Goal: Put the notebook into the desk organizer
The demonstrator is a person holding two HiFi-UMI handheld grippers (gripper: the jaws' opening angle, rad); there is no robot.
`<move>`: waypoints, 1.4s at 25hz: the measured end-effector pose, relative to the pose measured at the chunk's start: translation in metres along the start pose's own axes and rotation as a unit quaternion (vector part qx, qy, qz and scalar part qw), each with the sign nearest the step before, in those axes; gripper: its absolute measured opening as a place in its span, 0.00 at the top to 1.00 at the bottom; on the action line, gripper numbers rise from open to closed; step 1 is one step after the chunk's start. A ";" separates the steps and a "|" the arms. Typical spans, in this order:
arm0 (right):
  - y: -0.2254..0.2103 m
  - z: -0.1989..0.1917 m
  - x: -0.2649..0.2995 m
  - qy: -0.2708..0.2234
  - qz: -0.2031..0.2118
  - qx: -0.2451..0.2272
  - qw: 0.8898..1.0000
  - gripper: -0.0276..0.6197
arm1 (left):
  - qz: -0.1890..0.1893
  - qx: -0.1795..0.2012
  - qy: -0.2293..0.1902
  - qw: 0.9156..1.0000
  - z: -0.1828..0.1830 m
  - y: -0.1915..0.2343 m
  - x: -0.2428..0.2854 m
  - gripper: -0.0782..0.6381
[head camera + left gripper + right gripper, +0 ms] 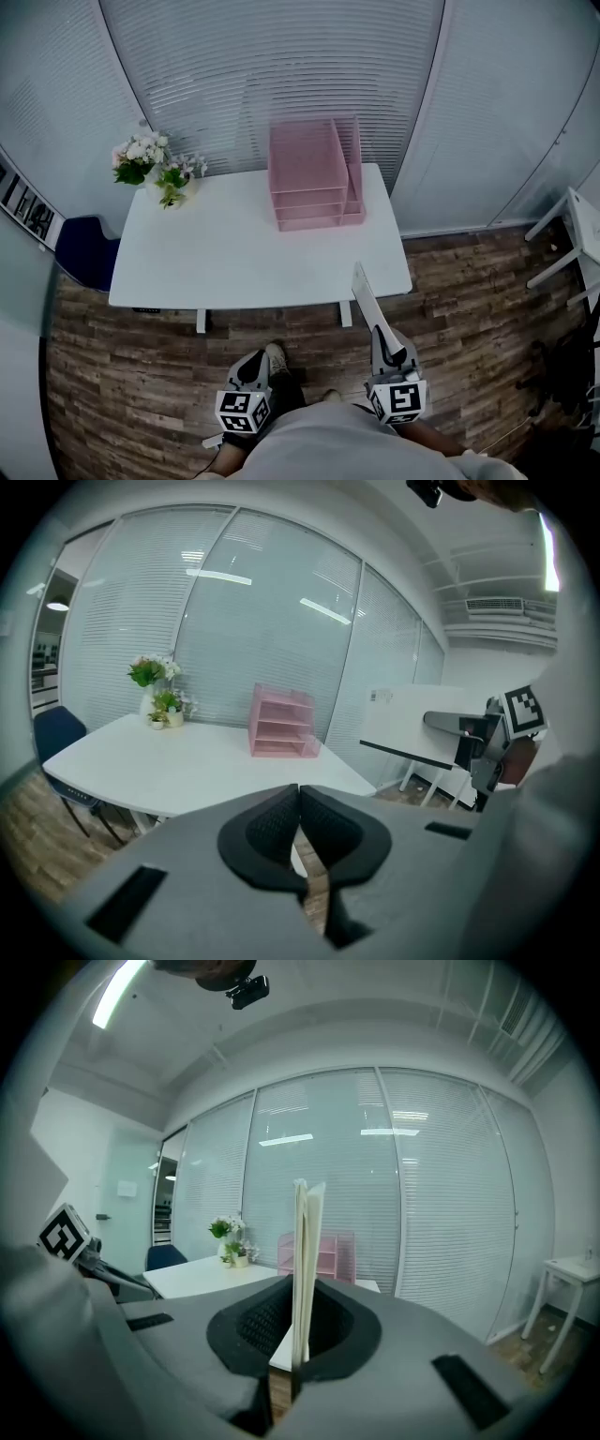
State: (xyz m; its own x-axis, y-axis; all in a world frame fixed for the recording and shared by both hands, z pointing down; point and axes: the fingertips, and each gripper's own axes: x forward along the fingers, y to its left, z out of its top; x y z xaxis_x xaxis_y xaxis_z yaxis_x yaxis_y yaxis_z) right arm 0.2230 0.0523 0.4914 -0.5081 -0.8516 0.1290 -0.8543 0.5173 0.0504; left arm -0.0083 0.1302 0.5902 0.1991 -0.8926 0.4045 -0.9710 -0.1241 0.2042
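Observation:
A pink mesh desk organizer point(314, 178) stands at the back right of the white table point(216, 258); it also shows as the organizer point(279, 733) and the organizer point(328, 1252). My right gripper point(387, 349) is shut on a thin white notebook point(364, 292), held on edge in front of the table's right corner. In the right gripper view the notebook point(306, 1232) rises upright between the pads of that gripper point(298, 1288). My left gripper point(249, 367) hangs low near my body, and its jaws point(300, 799) are shut on nothing. The notebook point(417, 726) appears at the right of the left gripper view.
A vase of flowers point(155, 171) sits on the table's back left corner. A blue chair point(84, 253) stands at the table's left end. A white side table point(574, 234) is at the far right. Window blinds run behind the table; the floor is wood.

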 end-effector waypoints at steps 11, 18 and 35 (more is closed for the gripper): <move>0.009 0.038 0.118 0.004 -0.061 -0.024 0.998 0.92 | -0.070 0.014 0.004 0.997 0.065 0.082 0.091 0.88; 0.011 0.077 0.200 -0.010 -0.098 -0.050 0.994 0.92 | -0.091 0.017 0.013 0.996 0.094 0.143 0.125 0.88; -0.049 0.129 0.368 0.022 -0.049 -0.197 0.979 0.92 | -0.062 -0.007 0.010 0.998 0.120 0.157 0.174 0.88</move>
State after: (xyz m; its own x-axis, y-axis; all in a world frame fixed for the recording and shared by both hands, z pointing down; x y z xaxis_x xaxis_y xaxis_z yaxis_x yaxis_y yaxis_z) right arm 0.0636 -0.2974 0.4083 -0.4135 -0.8986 0.1465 -0.7852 0.4334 0.4422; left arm -0.1421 -0.0963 0.5858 0.3206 -0.8619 0.3929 -0.9368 -0.2273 0.2659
